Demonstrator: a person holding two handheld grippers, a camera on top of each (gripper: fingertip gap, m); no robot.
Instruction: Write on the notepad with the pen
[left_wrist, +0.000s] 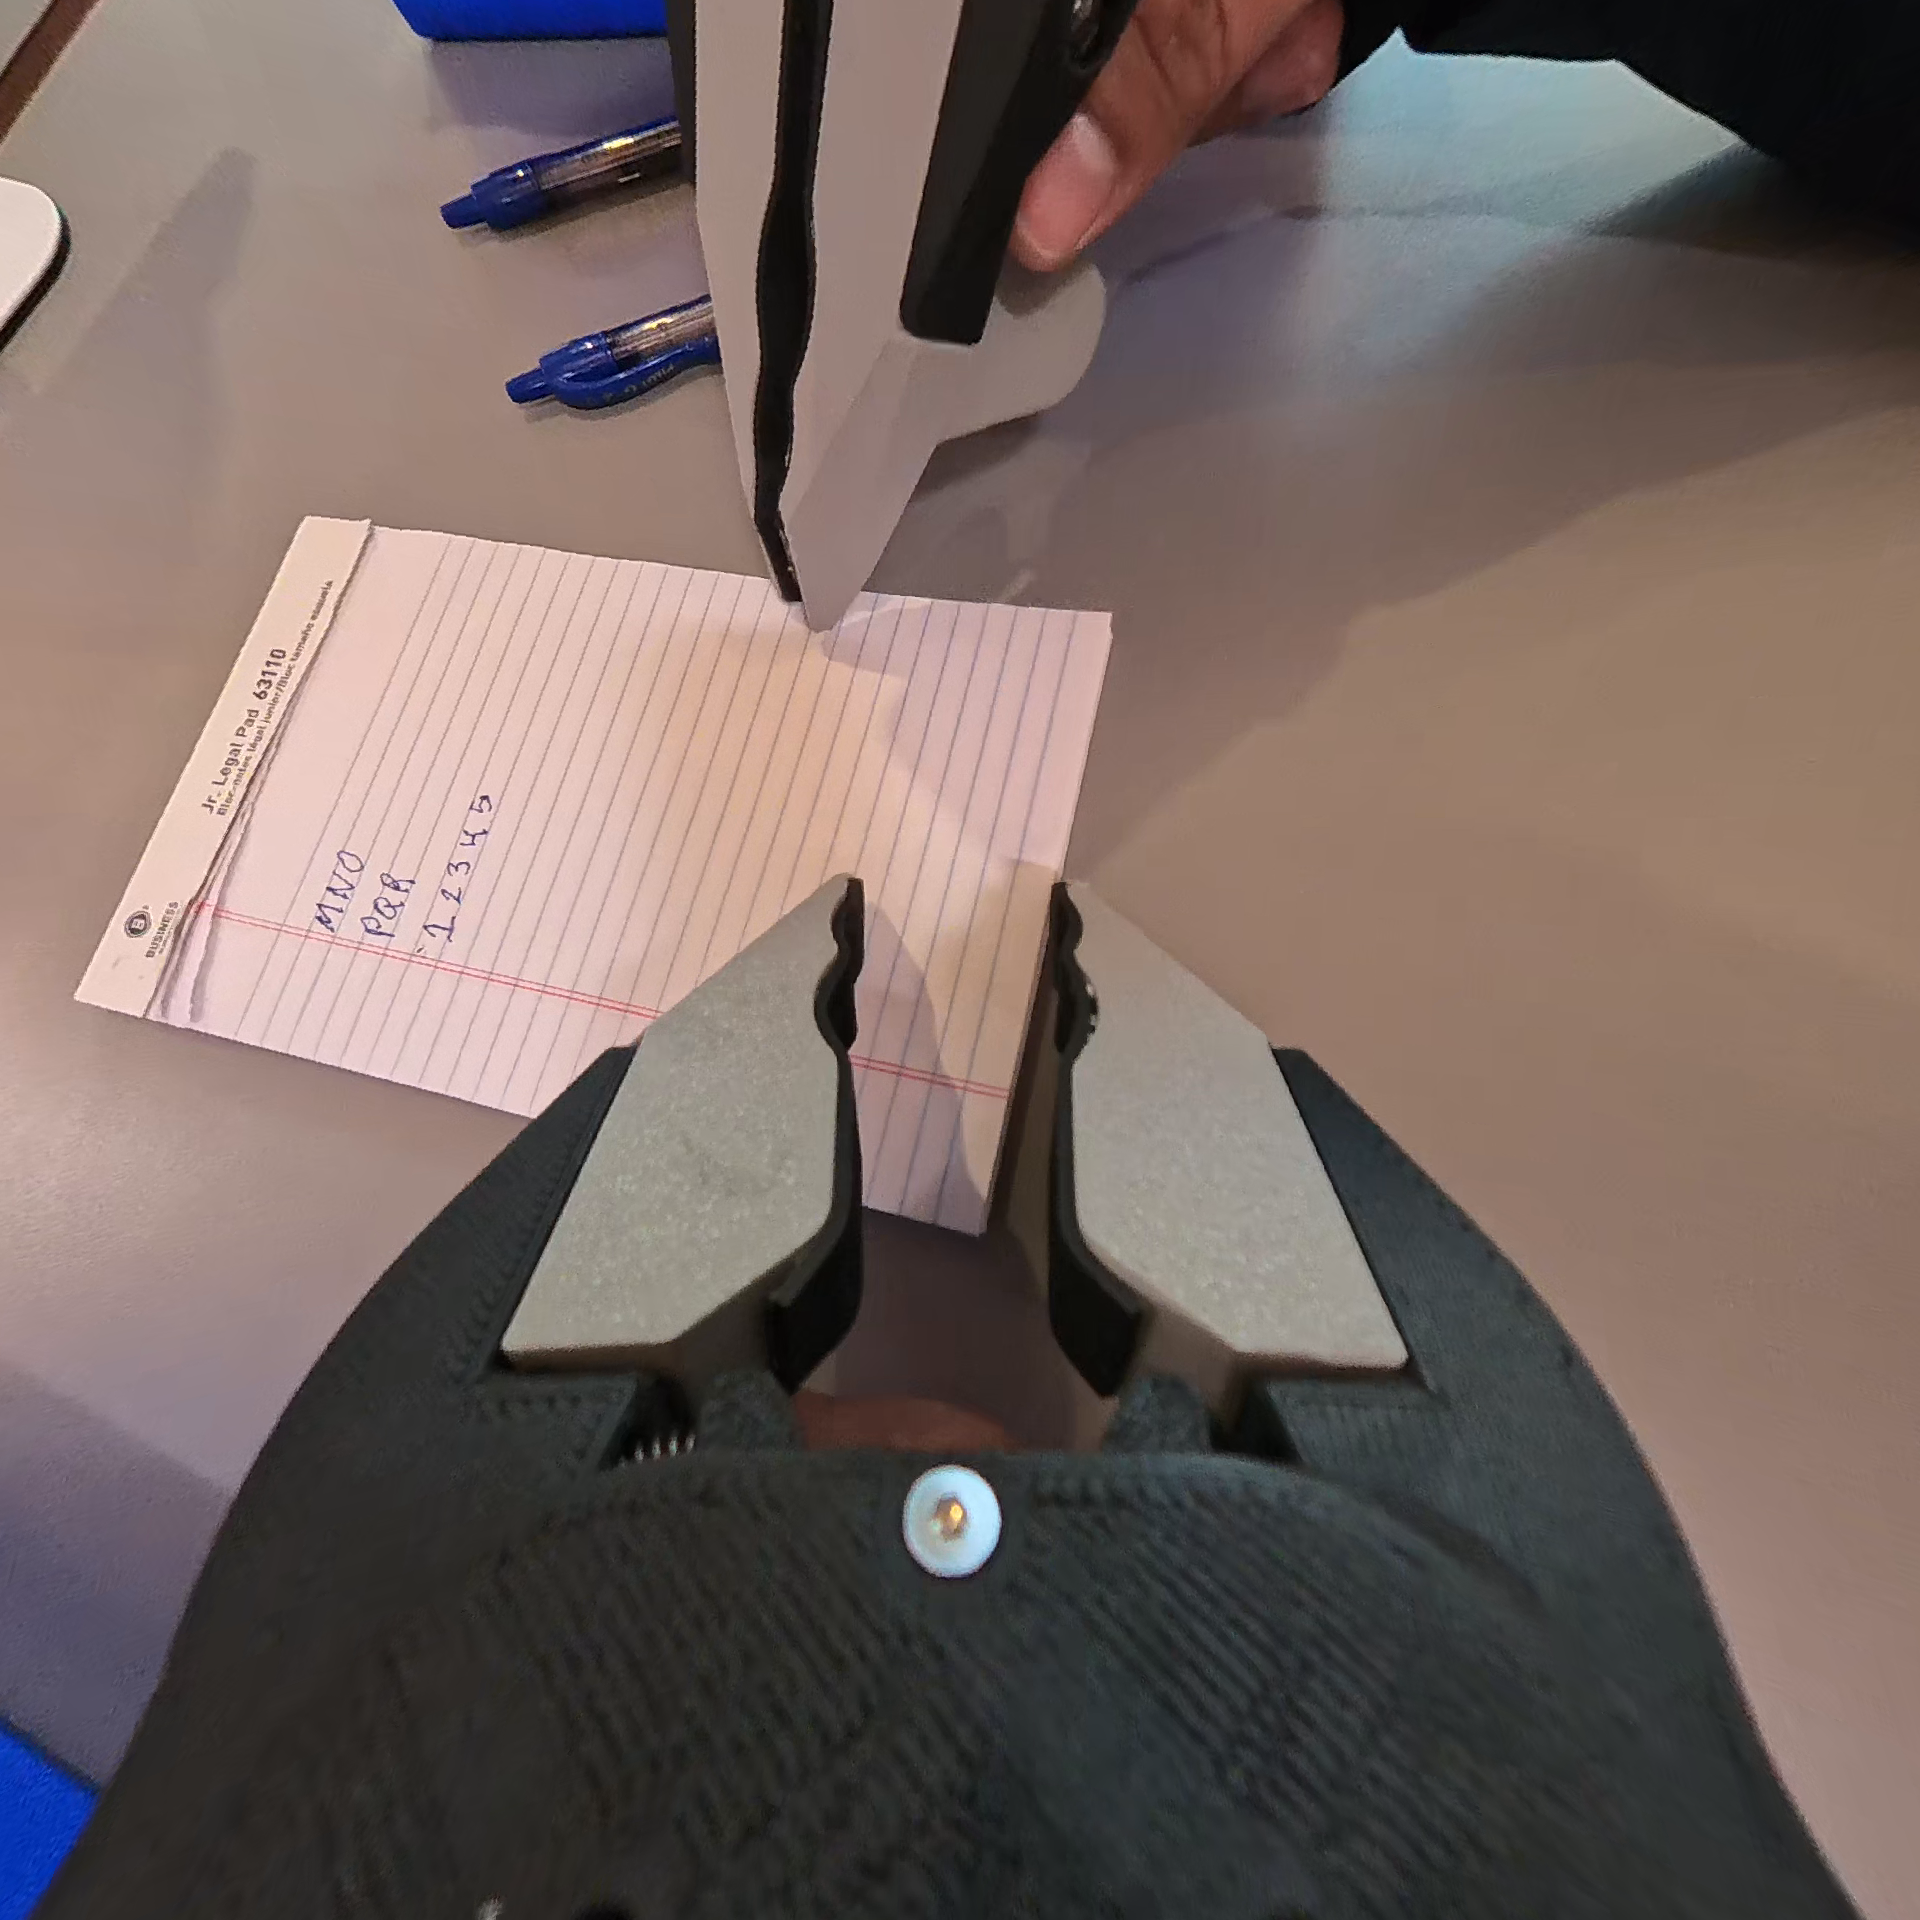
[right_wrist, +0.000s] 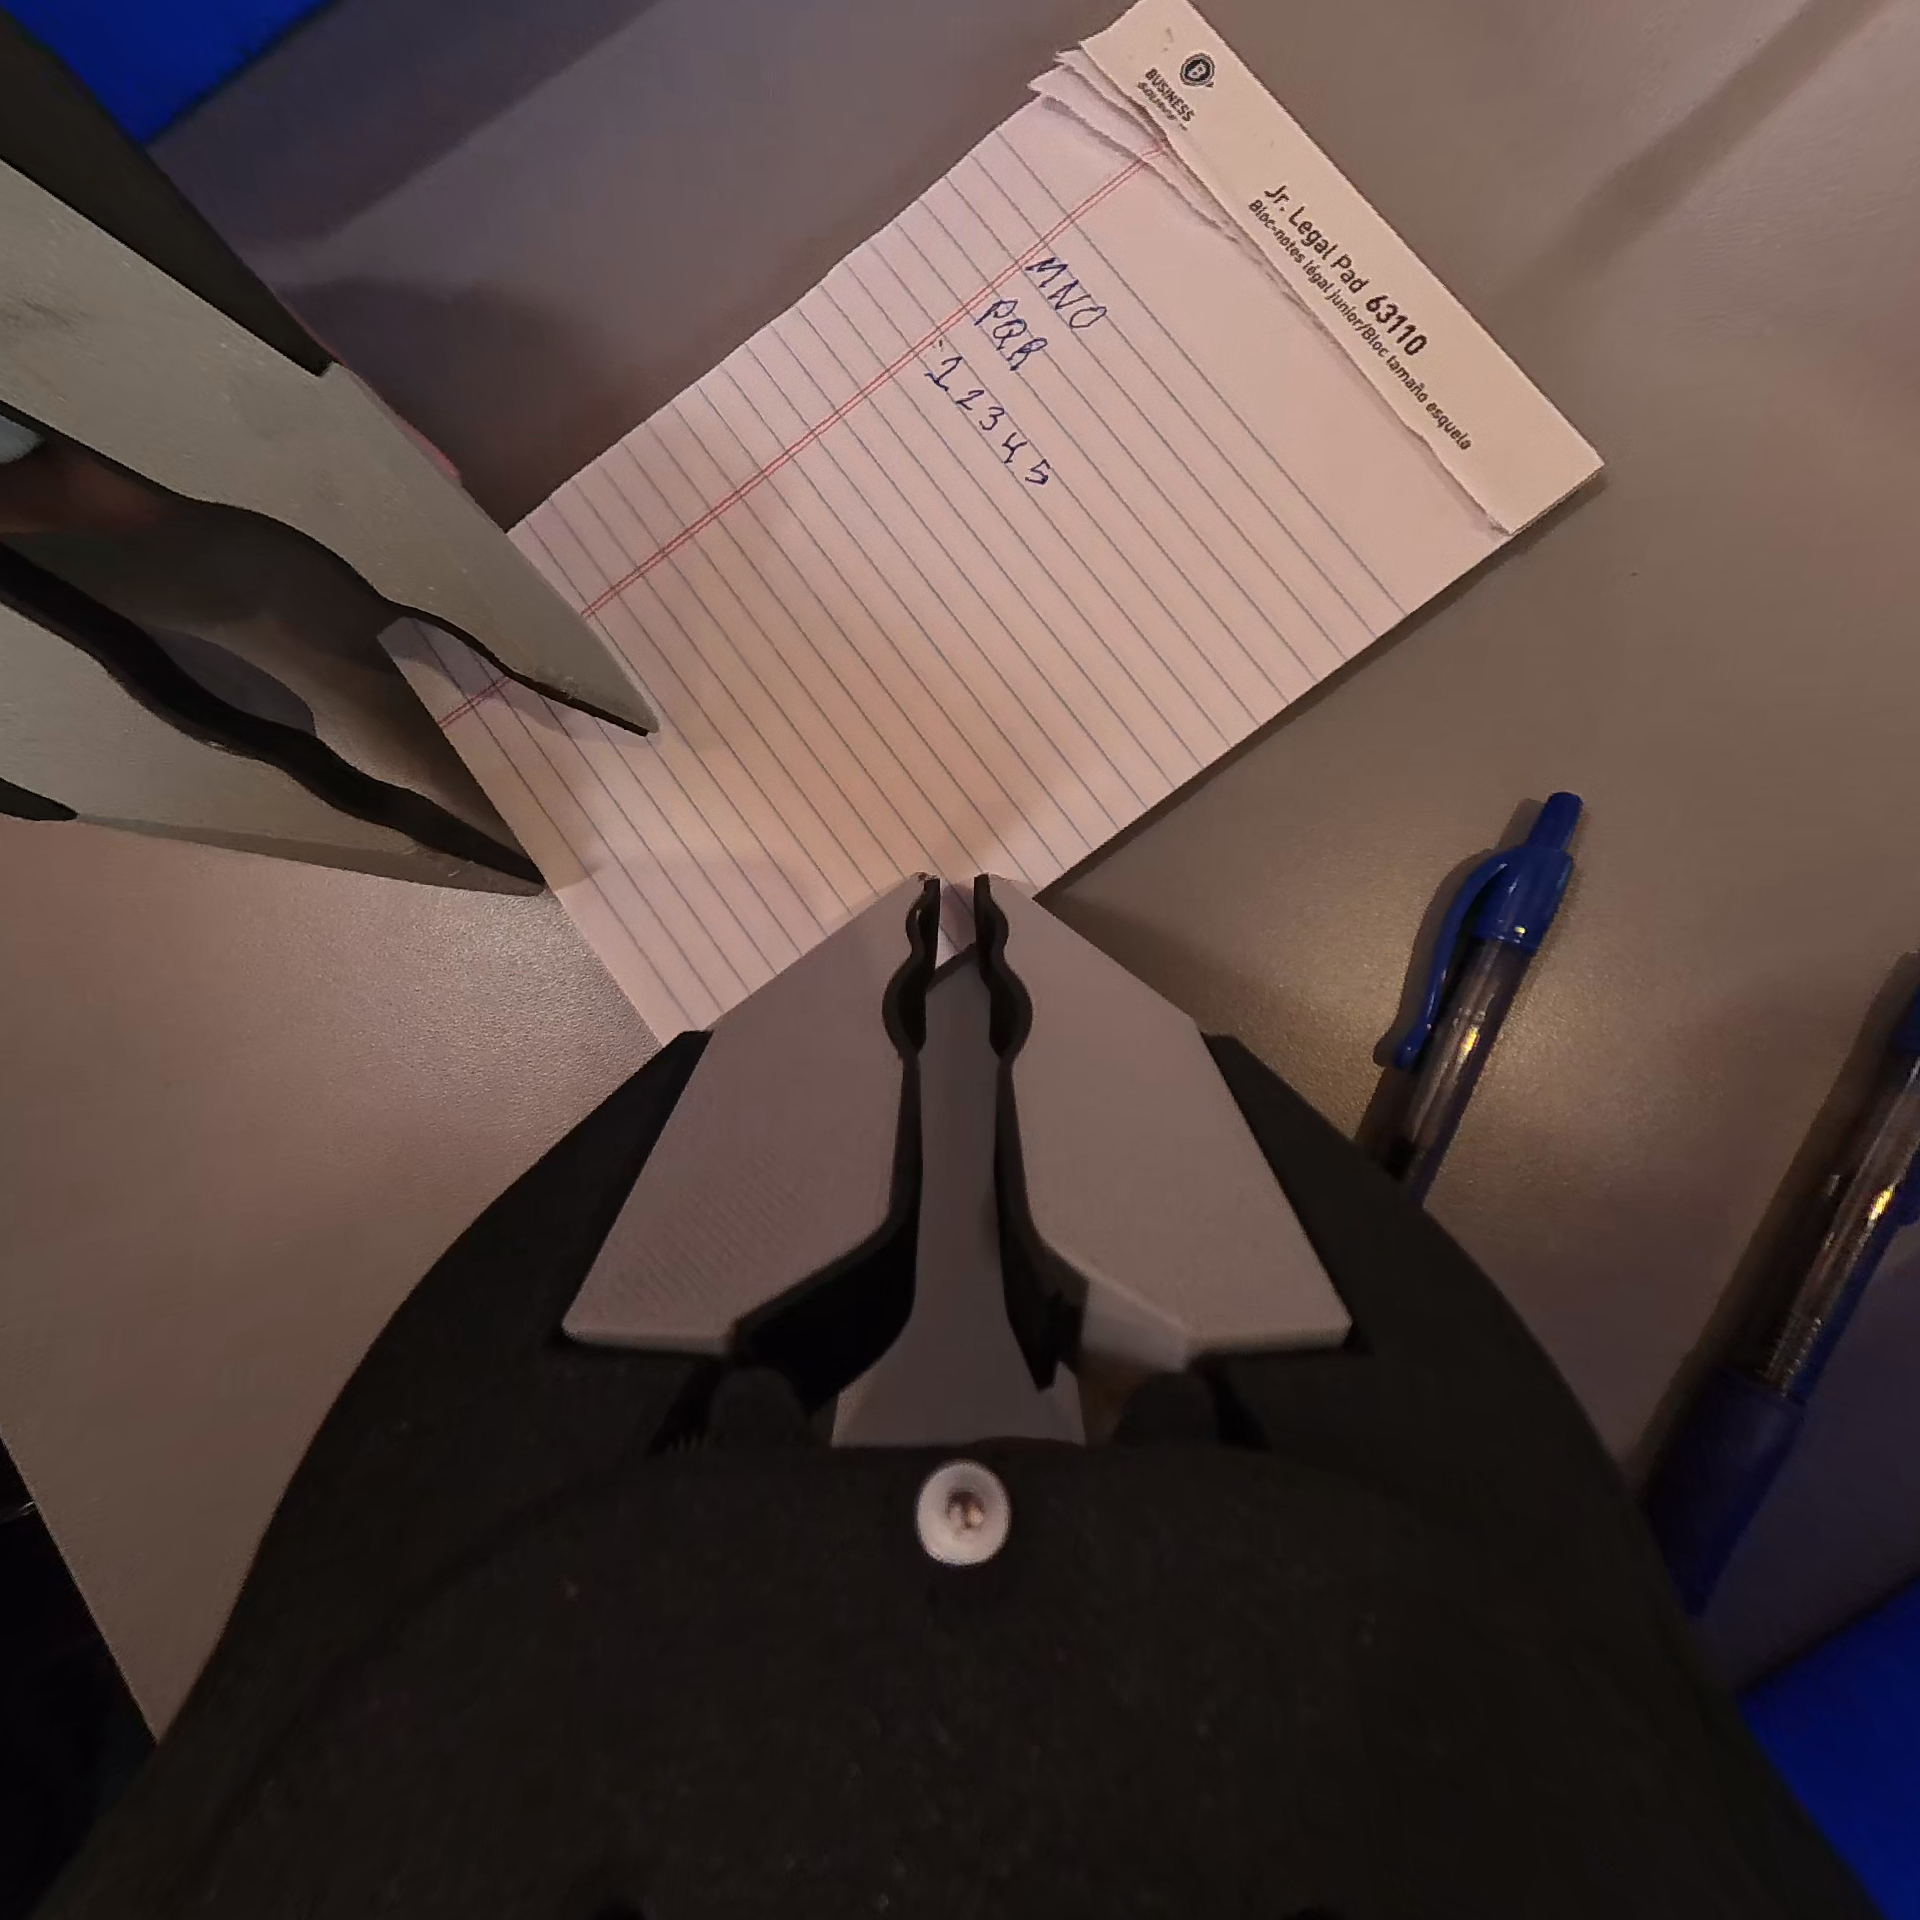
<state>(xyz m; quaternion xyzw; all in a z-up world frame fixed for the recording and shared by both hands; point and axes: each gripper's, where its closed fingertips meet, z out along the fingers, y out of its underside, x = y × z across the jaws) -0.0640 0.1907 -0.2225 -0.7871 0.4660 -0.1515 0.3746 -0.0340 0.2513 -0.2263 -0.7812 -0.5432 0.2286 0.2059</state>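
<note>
A white lined notepad (left_wrist: 623, 779) lies flat on the grey table, with a few short lines of blue handwriting near its top; it also shows in the right wrist view (right_wrist: 987, 623). My left gripper (left_wrist: 956, 894) is open and empty, its fingers straddling the pad's near corner; it shows in the right wrist view (right_wrist: 582, 800). My right gripper (right_wrist: 953, 883) is shut on the edge of the top sheet at the pad's bottom end, where the paper creases; it shows in the left wrist view (left_wrist: 805, 608). Two blue pens (left_wrist: 613, 358) (left_wrist: 561, 182) lie on the table beyond the pad, untouched.
In the right wrist view the pens (right_wrist: 1486, 966) (right_wrist: 1829, 1247) lie right of my right gripper. A person's hand (left_wrist: 1143, 125) holds the right gripper. A blue object (left_wrist: 499, 16) sits at the table's far edge and a white object (left_wrist: 26, 249) at the left. About 7 centimetres separates my left fingertips from my right. My right tips are roughly 25 centimetres from the blue object (left_wrist: 499, 16).
</note>
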